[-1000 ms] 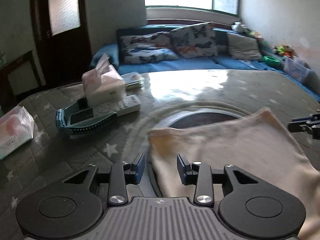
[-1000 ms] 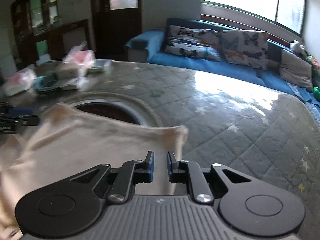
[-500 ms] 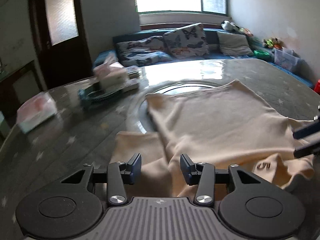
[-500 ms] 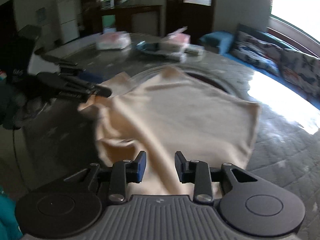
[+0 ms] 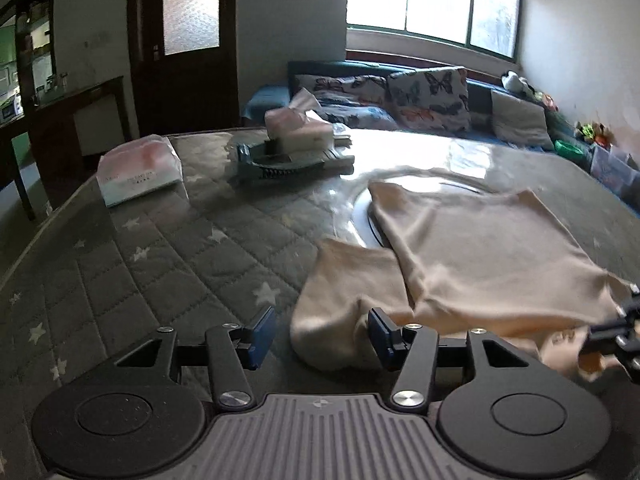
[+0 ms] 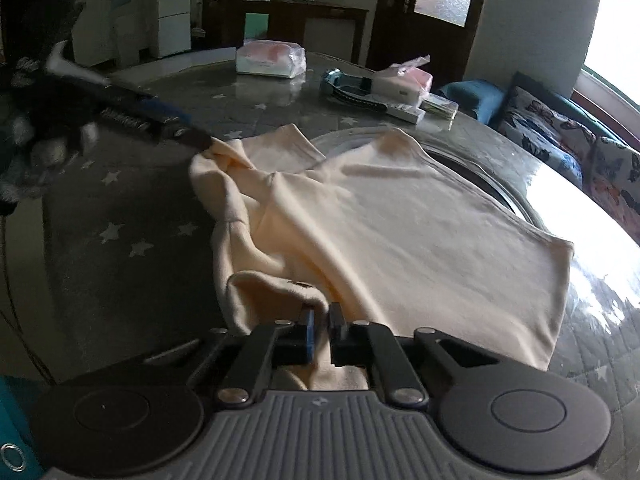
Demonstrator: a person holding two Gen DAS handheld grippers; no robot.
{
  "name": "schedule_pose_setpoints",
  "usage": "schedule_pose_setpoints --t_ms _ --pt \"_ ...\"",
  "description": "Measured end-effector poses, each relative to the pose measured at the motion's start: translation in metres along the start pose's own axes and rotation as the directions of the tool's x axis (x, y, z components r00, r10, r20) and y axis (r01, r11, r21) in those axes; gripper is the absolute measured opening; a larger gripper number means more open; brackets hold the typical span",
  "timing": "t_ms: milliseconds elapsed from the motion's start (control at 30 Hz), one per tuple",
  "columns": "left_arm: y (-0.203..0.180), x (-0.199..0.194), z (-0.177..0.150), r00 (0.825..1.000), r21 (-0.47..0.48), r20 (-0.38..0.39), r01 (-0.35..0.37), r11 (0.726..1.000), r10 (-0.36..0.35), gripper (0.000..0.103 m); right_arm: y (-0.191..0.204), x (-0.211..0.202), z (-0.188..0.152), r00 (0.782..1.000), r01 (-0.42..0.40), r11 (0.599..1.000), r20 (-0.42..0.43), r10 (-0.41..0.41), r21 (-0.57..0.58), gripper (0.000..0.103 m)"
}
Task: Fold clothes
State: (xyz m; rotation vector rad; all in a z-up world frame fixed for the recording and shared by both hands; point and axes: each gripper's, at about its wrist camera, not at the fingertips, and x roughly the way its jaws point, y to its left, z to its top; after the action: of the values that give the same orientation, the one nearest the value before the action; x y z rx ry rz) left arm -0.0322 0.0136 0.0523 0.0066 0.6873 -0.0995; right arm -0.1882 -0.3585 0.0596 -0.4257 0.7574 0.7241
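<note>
A cream T-shirt (image 5: 472, 252) lies on the round table, spread flat at its far part and bunched at its near edge; it also shows in the right wrist view (image 6: 384, 216). My left gripper (image 5: 320, 336) is open, its jaws wide apart around the shirt's near left sleeve (image 5: 344, 296). In the right wrist view the left gripper (image 6: 176, 128) touches the shirt's far left corner. My right gripper (image 6: 320, 332) is shut on the shirt's near edge, cloth pinched between the jaws. It also shows at the right edge of the left wrist view (image 5: 616, 332).
A grey quilted star-print cover (image 5: 160, 248) lies over the table, with a round glass turntable (image 6: 472, 160) under the shirt. Tissue packs (image 5: 138, 170) (image 5: 300, 130), a teal device (image 5: 276, 164) and a remote lie at the far side. A blue sofa (image 5: 400, 88) stands beyond.
Both grippers have pulled back to the shirt's near edge. The right gripper has closed on the cloth. The left gripper has opened wider over the sleeve.
</note>
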Motion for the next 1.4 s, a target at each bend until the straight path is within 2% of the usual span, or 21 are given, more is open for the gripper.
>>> schedule_pose_setpoints --t_ms 200,367,500,633,733,800,867,933,967,1167,1400 --pt "0.007 0.013 0.009 1.0 -0.016 -0.013 -0.004 1.0 0.004 0.056 0.018 -0.026 -0.005 0.998 -0.066 0.996 -0.006 0.066 -0.061 0.002" --pt "0.005 0.029 0.007 0.999 0.018 -0.049 -0.02 1.0 0.021 0.056 0.029 -0.014 -0.016 0.994 -0.09 0.992 -0.066 0.084 -0.087 0.004" --pt "0.005 0.034 0.011 0.999 0.046 -0.047 -0.018 0.999 0.02 0.056 0.03 -0.022 -0.014 0.99 -0.123 0.987 -0.078 0.115 -0.107 0.008" --pt "0.012 0.035 0.023 1.0 0.019 -0.022 -0.016 1.0 0.017 0.056 0.022 -0.039 -0.005 0.99 -0.138 0.987 -0.039 0.135 -0.084 0.009" --pt "0.012 0.043 0.032 0.999 0.018 -0.035 -0.009 1.0 0.01 0.054 0.012 -0.048 0.003 0.993 -0.115 0.992 0.004 0.115 -0.058 0.011" --pt "0.003 0.047 0.034 0.999 0.043 -0.049 0.025 0.999 -0.023 0.053 0.006 -0.043 0.006 0.995 -0.096 0.995 0.012 0.096 -0.032 0.012" --pt "-0.007 0.049 0.035 0.997 0.075 -0.057 0.055 0.996 -0.05 0.046 0.0 -0.038 0.009 0.997 -0.076 0.997 0.019 0.077 -0.005 0.012" --pt "-0.019 0.052 0.035 0.995 0.106 -0.062 0.08 0.991 -0.074 0.046 0.001 -0.029 0.007 0.996 -0.091 0.996 0.007 0.091 0.009 0.012" --pt "-0.024 0.054 0.035 0.994 0.122 -0.064 0.093 0.988 -0.085 0.042 0.001 -0.024 0.005 0.995 -0.098 0.995 0.002 0.098 0.016 0.012" --pt "-0.051 0.074 0.033 0.99 0.22 -0.117 0.097 0.971 -0.073 0.04 0.009 -0.002 -0.001 0.989 -0.146 0.989 -0.035 0.147 0.031 0.012" --pt "-0.053 0.084 0.03 0.987 0.216 -0.14 0.107 0.97 -0.078 0.041 0.013 0.002 -0.006 0.985 -0.163 0.986 -0.047 0.164 0.021 0.013"
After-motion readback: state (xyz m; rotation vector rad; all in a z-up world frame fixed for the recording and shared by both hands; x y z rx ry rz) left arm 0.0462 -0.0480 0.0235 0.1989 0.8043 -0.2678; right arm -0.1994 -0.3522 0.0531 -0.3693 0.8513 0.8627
